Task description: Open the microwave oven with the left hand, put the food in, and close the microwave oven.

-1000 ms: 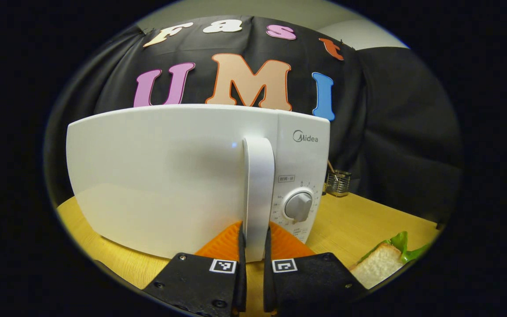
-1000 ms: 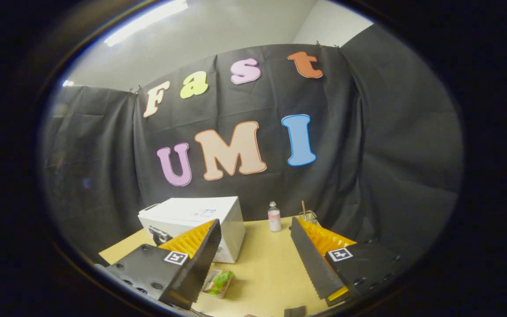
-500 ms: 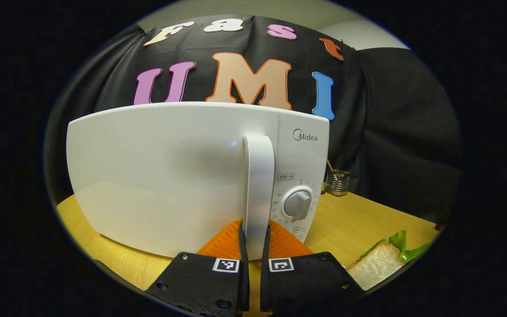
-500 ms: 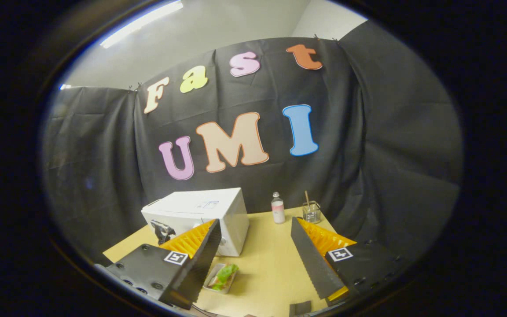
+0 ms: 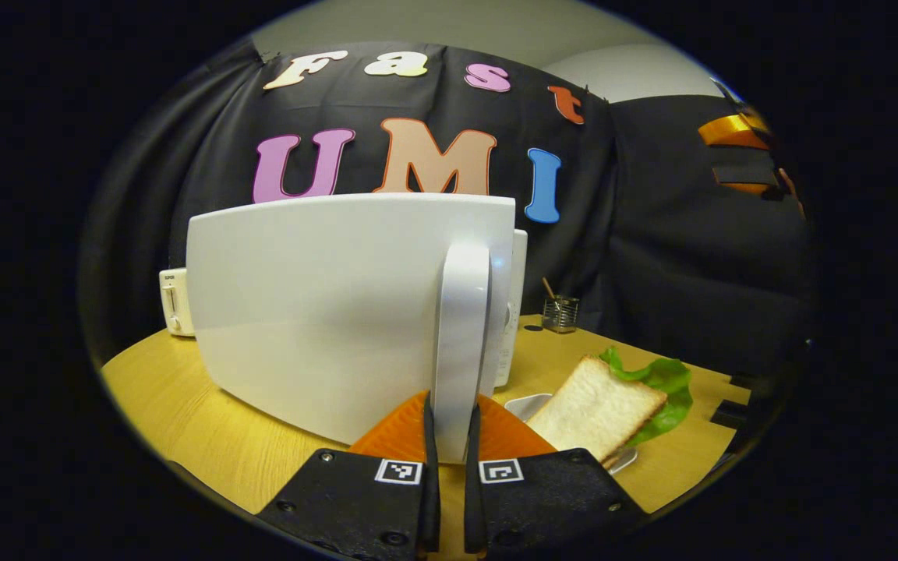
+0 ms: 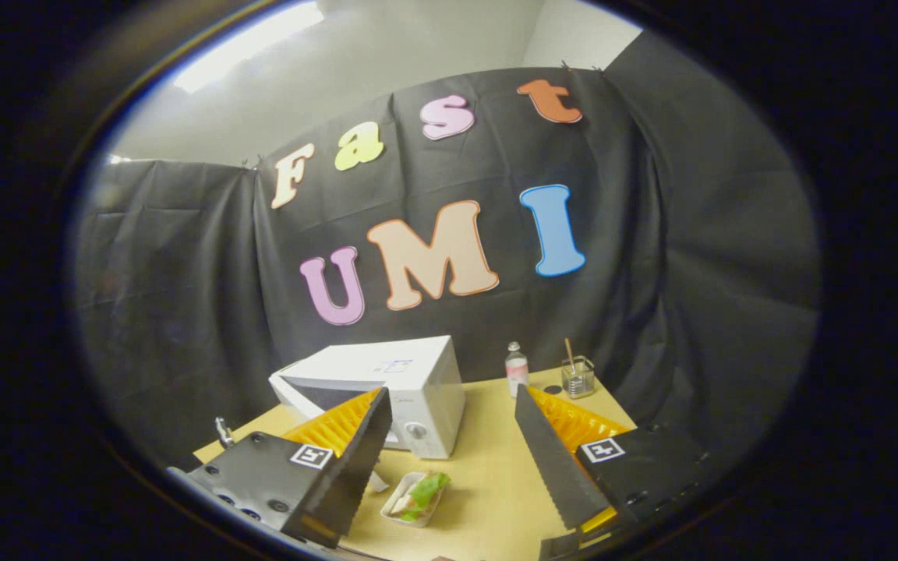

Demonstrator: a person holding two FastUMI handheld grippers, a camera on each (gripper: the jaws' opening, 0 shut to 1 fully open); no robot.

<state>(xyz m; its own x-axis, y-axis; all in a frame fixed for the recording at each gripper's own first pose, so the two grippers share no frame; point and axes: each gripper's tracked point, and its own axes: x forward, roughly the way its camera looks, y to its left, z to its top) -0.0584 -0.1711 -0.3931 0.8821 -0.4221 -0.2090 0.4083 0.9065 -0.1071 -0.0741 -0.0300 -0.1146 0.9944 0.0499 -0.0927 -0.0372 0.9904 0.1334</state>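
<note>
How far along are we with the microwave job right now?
Done: the left gripper is shut on the door handle. In hand: the microwave door is swung partly open. Left: the sandwich sits on its dish on the table; the right gripper hangs open above it. Loading and closing remain.

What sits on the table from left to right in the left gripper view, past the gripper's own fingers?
Toaster → microwave door → door handle, clamped by the left gripper → glass holder → sandwich on its tray.
</note>
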